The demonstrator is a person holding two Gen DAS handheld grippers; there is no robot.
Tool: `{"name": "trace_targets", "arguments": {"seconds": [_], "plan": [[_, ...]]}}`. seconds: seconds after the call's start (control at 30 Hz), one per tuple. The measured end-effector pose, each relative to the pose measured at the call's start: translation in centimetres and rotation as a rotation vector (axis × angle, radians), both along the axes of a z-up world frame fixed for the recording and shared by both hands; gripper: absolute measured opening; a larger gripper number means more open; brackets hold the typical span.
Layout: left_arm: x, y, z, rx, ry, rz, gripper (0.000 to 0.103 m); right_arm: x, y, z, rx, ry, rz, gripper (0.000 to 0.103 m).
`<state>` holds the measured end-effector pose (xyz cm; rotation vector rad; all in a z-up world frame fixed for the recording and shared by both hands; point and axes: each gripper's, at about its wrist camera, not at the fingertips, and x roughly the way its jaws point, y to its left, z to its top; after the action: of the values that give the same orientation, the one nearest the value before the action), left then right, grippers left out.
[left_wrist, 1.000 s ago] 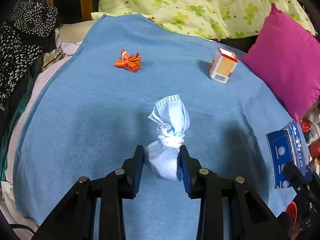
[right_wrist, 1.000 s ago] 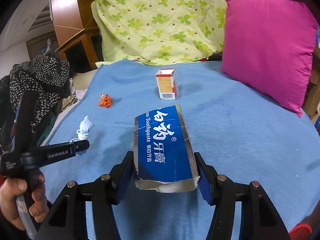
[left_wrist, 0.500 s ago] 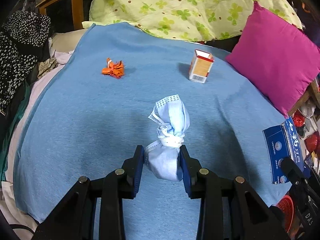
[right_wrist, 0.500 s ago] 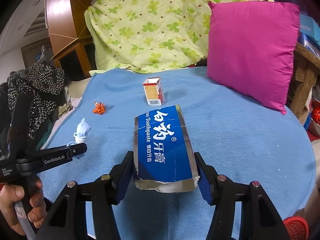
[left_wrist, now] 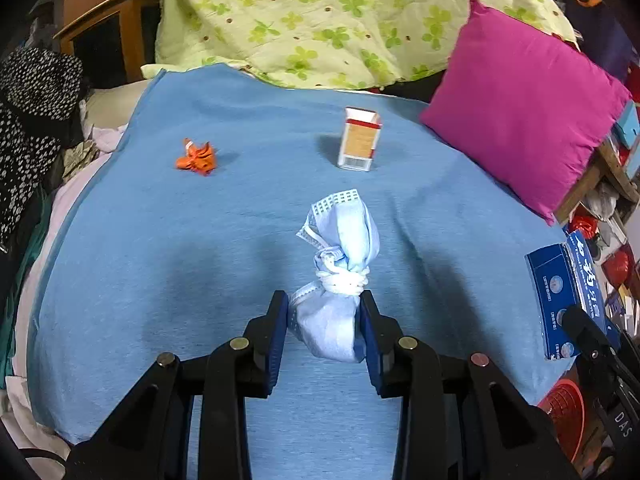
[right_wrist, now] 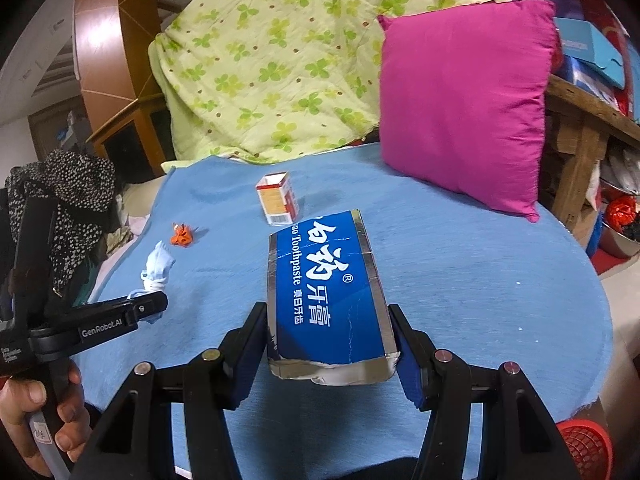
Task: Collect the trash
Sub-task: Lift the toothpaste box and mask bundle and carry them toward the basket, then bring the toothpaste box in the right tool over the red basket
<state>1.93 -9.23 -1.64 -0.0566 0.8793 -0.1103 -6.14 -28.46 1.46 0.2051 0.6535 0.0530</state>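
My left gripper [left_wrist: 323, 322] is shut on a knotted light-blue face mask [left_wrist: 340, 272] and holds it above the blue blanket [left_wrist: 160, 264]. My right gripper [right_wrist: 329, 340] is shut on a blue toothpaste box [right_wrist: 326, 288], held above the blanket's near edge; the box also shows in the left wrist view [left_wrist: 564, 296]. An orange crumpled wrapper [left_wrist: 197, 159] lies at the far left of the blanket. A small red and white carton [left_wrist: 359, 144] stands upright further back. The left gripper with the mask [right_wrist: 156, 266] shows at the left of the right wrist view.
A magenta pillow [left_wrist: 524, 140] leans at the back right. A green floral quilt [left_wrist: 320, 20] is piled at the back. A red basket [right_wrist: 586, 446] sits below the blanket's front right edge. Dark spotted clothing [left_wrist: 32, 112] lies at the left.
Both grippers have pulled back and up from the bed, each still holding its item. The orange wrapper and carton look farther away; the red basket has come into view.
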Motion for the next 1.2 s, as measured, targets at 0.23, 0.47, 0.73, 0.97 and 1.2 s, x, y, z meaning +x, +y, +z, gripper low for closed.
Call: {"name": "trace_targets", "arguments": {"seconds": [0.23,0.47,0.73,0.97,1.2], "plan": [[-0.5,-1.9,0.7,0.004,-0.015,-0.041,0.037,-1.4,-2.1,0.6,0.007,-0.009,-0.046,0.061],[-0.9,-3.4,0.6,0.005,-0.013,-0.073,0.037,-3.2,-4.4,0.6,0.02,-0.005,-0.102,0.061],[-1.1,-4.7,0.7,0.014,-0.016,-0.107,0.036,-4.5,-6.4,0.6,0.02,-0.002,-0.154,0.061],[-1.5,-6.9,0.7,0.023,-0.019,-0.162,0.037,-6.1,-8.3,0.3,0.017,0.011,-0.208,0.061],[-2.0,-9.5,1.0,0.025,-0.023,-0.221,0.037,-8.2,-10.6,0.1,0.014,0.023,-0.27,0.061]]}}
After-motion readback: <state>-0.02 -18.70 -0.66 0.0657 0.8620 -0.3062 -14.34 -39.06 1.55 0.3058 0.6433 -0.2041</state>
